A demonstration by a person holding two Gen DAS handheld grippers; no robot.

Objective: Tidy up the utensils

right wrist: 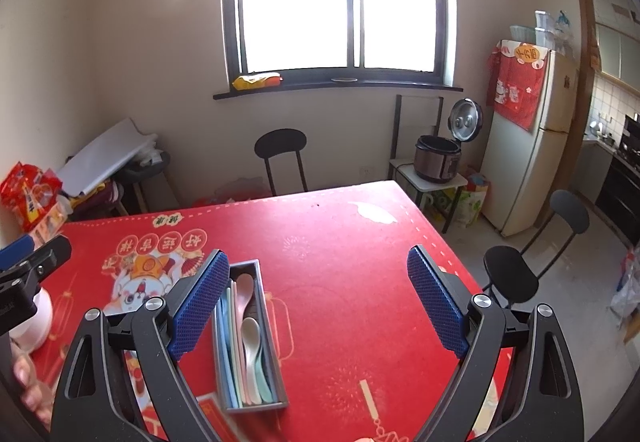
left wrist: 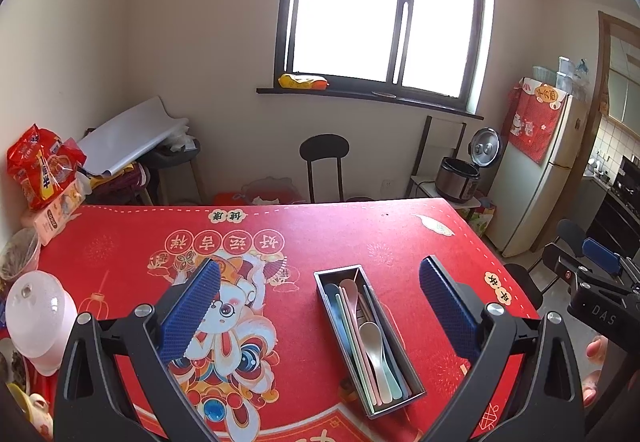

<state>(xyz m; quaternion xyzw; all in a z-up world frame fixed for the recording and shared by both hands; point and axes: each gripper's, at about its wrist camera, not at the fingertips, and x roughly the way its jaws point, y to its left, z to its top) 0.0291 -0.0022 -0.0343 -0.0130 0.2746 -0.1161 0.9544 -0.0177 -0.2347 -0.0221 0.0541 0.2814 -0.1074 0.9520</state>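
Seemingly the sorting was all but finished. On the left, my left hand-held gripper [left wrist: 320, 306] hung wide and empty above the red bench [left wrist: 340, 238]. Just right of it, the metal tray [left wrist: 396, 338] already held the spoons [left wrist: 374, 342] and chopsticks [left wrist: 350, 338]. My right hand-held gripper [right wrist: 316, 302] gaped empty too; nothing loose remained visible.

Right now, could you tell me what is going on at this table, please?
A person holds a gripper in each hand above a red table. Both the left gripper and the right gripper are open and hold nothing. A metal tray lies on the table with pastel spoons and other utensils lying lengthwise inside it. No utensils show loose on the table, so the sorting looks done or nearly so.
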